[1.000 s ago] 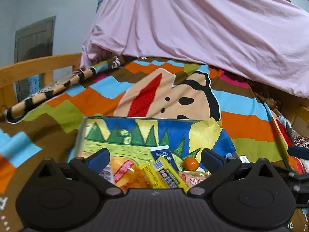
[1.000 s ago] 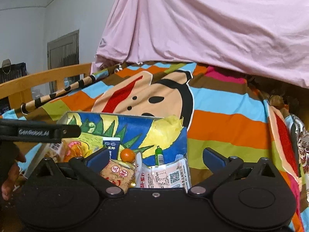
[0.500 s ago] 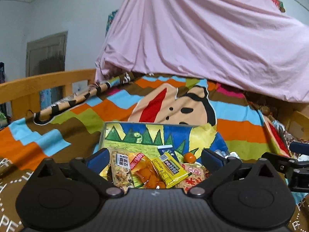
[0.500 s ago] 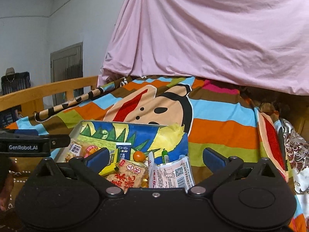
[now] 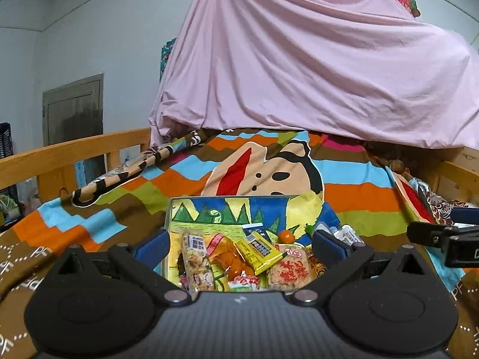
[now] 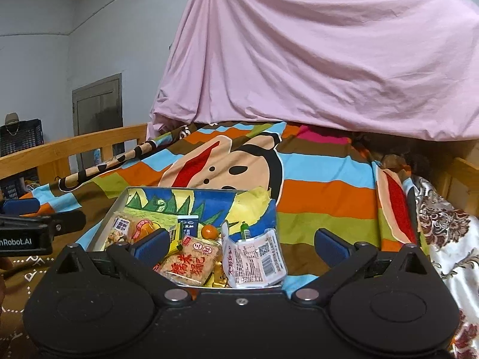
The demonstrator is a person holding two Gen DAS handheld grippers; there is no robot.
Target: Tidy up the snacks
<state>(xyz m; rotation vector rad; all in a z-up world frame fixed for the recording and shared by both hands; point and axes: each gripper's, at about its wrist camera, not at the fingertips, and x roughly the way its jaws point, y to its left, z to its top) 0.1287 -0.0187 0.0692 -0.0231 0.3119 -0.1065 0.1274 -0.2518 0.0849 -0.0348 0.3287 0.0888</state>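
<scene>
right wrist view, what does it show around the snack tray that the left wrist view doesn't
Only the right wrist view shows the white packet with a QR code in full and the green-capped little bottle. Only the left wrist view shows the yellow wrapped bar unobstructed. Both share the tray, the small orange fruit, the rice cracker pack and an open gripper.

This is a bedroom in a home. A bed with a wooden rail point(image 5: 74, 152) fills most of the view. A bright striped blanket point(image 6: 323, 185) with a big cartoon face lies over it. A pink sheet point(image 5: 314, 74) is draped over a tall heap at the far end of the bed. The walls point(image 5: 104, 39) are plain and pale. A grey door point(image 6: 98, 104) stands on the left. A hat point(image 6: 12, 118) sits on a dark crate beside it.
</scene>
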